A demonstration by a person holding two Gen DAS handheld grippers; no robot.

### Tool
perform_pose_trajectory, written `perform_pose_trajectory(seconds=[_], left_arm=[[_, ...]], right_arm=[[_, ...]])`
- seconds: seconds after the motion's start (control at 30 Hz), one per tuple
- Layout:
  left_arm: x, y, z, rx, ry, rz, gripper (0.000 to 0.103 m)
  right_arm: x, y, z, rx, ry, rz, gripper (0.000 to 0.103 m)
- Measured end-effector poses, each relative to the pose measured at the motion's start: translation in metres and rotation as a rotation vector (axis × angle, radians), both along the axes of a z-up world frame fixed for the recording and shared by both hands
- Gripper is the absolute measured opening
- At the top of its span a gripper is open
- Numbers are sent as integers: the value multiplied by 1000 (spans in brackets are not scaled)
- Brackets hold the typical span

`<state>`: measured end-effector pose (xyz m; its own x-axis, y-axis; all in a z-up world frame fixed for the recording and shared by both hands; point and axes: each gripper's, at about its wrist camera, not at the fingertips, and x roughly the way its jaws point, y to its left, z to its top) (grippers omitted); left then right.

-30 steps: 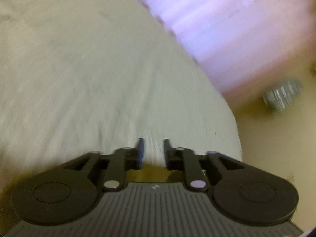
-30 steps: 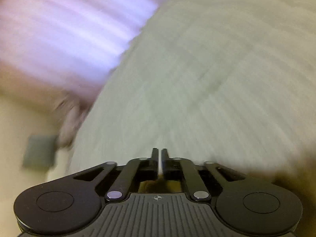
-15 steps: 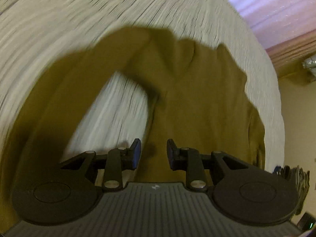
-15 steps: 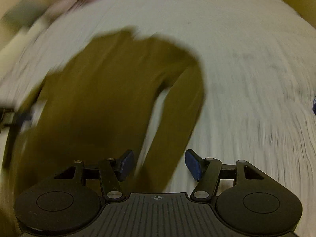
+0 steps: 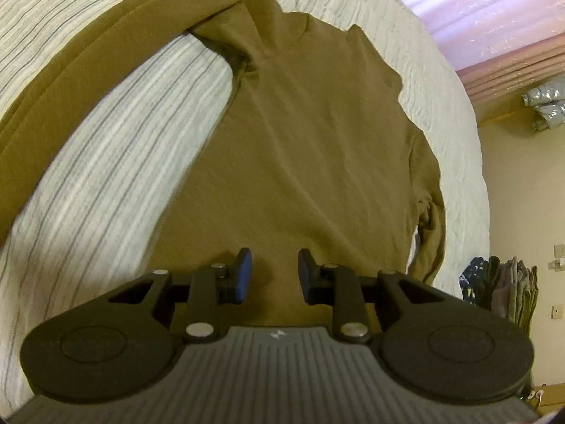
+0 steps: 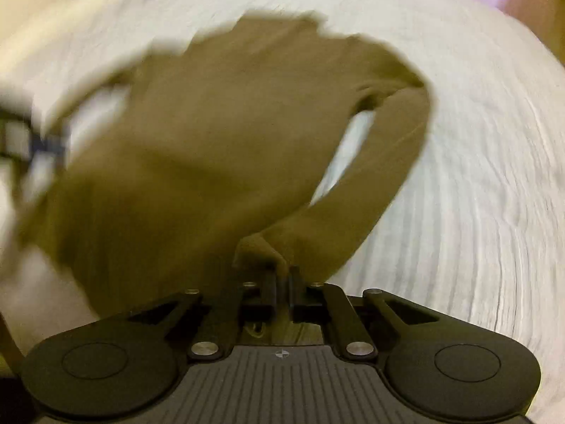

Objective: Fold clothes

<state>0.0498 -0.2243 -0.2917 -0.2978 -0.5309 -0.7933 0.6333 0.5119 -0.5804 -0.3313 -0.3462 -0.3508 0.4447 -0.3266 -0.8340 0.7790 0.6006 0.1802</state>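
Observation:
An olive-brown long-sleeved top (image 5: 310,148) lies spread flat on a white striped bedspread (image 5: 116,162). In the left wrist view my left gripper (image 5: 273,272) is open and empty, hovering over the lower body of the top. In the blurred right wrist view the top (image 6: 197,148) fills the middle, and my right gripper (image 6: 281,275) is shut on the cuff end of its right sleeve (image 6: 370,194).
The bedspread also shows in the right wrist view (image 6: 476,176). The bed's right edge drops to a cream floor (image 5: 519,194). A pile of folded clothes (image 5: 501,289) stands at the far right, silver bags (image 5: 545,104) near pink curtains (image 5: 494,10).
The right gripper went from open to shut on the sleeve cuff. The left gripper stayed open, and its view steadied over the top's body.

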Motion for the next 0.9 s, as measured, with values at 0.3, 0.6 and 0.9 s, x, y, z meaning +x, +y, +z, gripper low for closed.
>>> perform_pose_trajectory(seconds=[0.3,0.6,0.9], left_arm=[[-13,15,24,-47,-42,1,22],[-10,46,23,11,-120,52,25],[12,87,34,117,-377,129,34]], right_arm=[[-201,-97,57,-38,-317,-736,4],[-266,-110,-1,177,-218,-1040,32],[-129,-37,-21,325,-221,-598,70]])
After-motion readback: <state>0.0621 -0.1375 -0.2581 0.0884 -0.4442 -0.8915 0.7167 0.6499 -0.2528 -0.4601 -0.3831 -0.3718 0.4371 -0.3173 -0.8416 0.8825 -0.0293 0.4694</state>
